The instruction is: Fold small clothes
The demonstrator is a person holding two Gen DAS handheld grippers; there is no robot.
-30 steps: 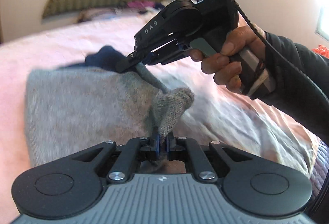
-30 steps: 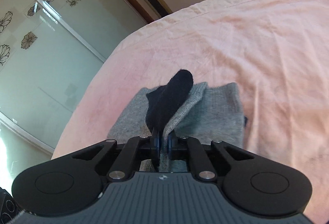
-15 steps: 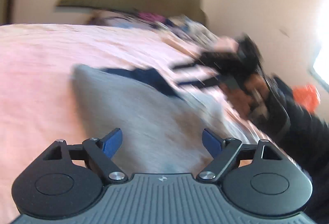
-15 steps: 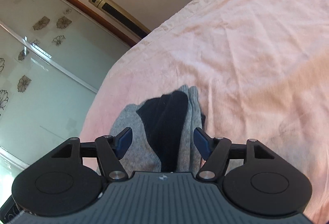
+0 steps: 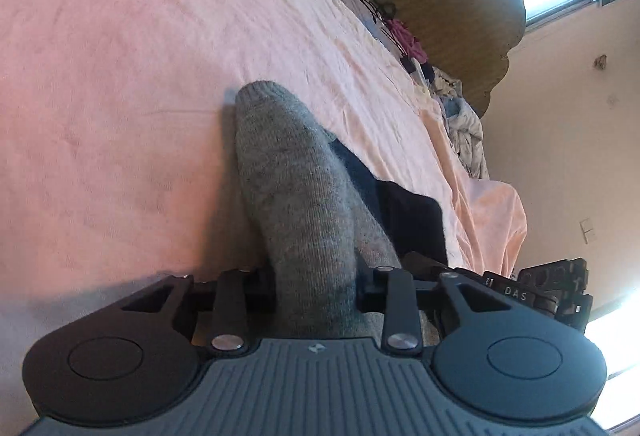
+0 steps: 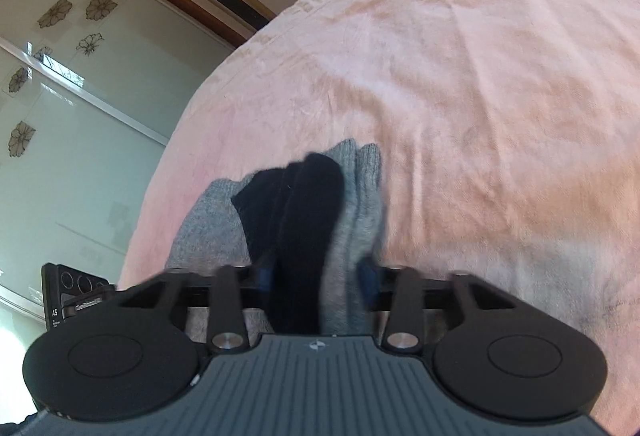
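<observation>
- Left claw [image 5: 316,282]: its two fingers are pressed against the sides of the grey knit garment [image 5: 292,192], pinching a thick bundle of it
- Right claw [image 6: 318,272]: closed on the same garment where grey knit and its dark navy part [image 6: 304,204] meet
- Position: the garment lies on the pink bed sheet [image 5: 120,56], near the bed's edge in the right view
- Long axis: it runs straight forward from each claw, far end resting on the sheet
- Judgement: both claws sit at the near end, close together, so neither is clearly nearer; the coming move probably carries this end forward along the axis
</observation>
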